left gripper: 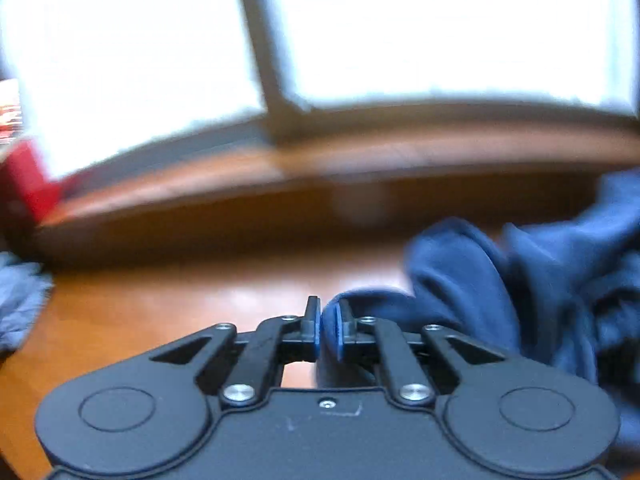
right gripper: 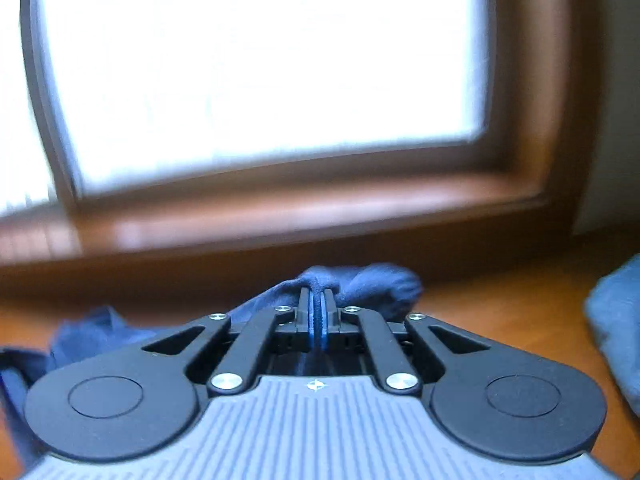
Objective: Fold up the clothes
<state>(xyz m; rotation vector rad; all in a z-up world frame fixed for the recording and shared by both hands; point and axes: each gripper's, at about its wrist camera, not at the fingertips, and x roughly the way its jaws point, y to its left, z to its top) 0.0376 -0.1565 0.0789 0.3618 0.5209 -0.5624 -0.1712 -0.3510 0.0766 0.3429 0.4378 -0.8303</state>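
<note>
At the far left edge of the desk (left gripper: 180, 292), in the left wrist view, we see a red object (left gripper: 28, 180) with some print above it that is too blurred to read, and below it a pale grey-blue cloth (left gripper: 18, 304) lying on the wood. Moving right, we have the left gripper (left gripper: 329, 328) with its jaws pressed together on a fold of the dark blue garment (left gripper: 500, 292); the cloth shows between the blue pads and runs off to the right, where the rest of it is bunched on the desk toward the right edge. Behind it all stands a bright window (left gripper: 440, 32) with a wooden sill.

In the right wrist view, we see the right gripper (right gripper: 319, 320) likewise clamped on the same dark blue garment (right gripper: 368, 284), a rumpled lump of it bulging just past the fingertips and more trailing down to the left of the tool. At the right edge of that view another bluish cloth (right gripper: 616, 320) lies on the desk.

We judge that we are at the start of a fold: both grippers have a pinch on the garment, which is still crumpled and not laid out. The next move, as we see it, calls for drawing the two pinched points apart and up so the cloth hangs or spreads flat, keeping both grips firm so that neither edge slips, before laying it down on the free wood near the middle of the desk.

We can read no brand, label or writing anywhere.
</note>
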